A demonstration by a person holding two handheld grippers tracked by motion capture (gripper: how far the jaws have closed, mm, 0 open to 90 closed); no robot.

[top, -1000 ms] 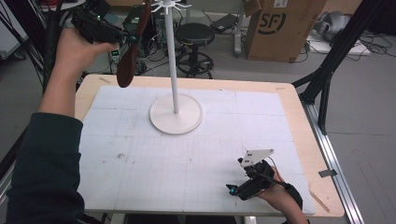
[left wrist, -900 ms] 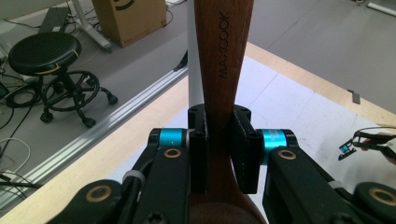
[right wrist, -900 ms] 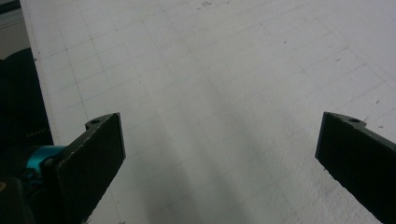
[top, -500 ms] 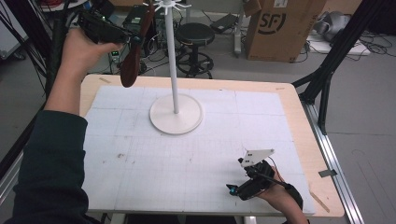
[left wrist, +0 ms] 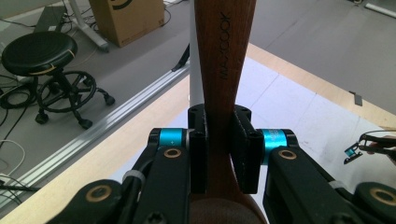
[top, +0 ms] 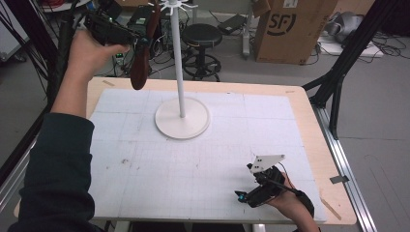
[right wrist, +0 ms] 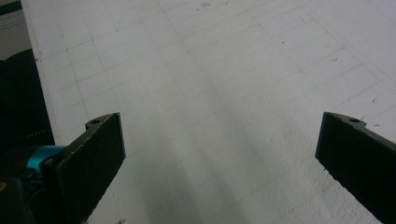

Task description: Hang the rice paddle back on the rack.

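Observation:
A dark brown wooden utensil [top: 140, 65] hangs blade-down from my left gripper [top: 137, 39], which is shut on its handle and held high over the table's far left corner. In the left gripper view both pads clamp the handle [left wrist: 225, 56], marked MAXCOOK, and the white pole [left wrist: 195, 79] stands just behind it. The white rack stand [top: 178, 63] rises from a round base [top: 183, 119] to a ring of hooks [top: 170, 6] at its top, just right of the utensil. My right gripper [top: 241, 196] rests low near the table's front right, open with nothing between its jaws [right wrist: 219, 135].
A white gridded mat [top: 208, 159] covers the wooden table [top: 309, 121]. Behind the table stand a black stool [top: 200, 36] and a cardboard box [top: 285, 29]. A black tripod leg [top: 338, 82] slants at the right edge.
My left hand has carried the utensil slightly to the right, closer to the pole. The right gripper has stayed put.

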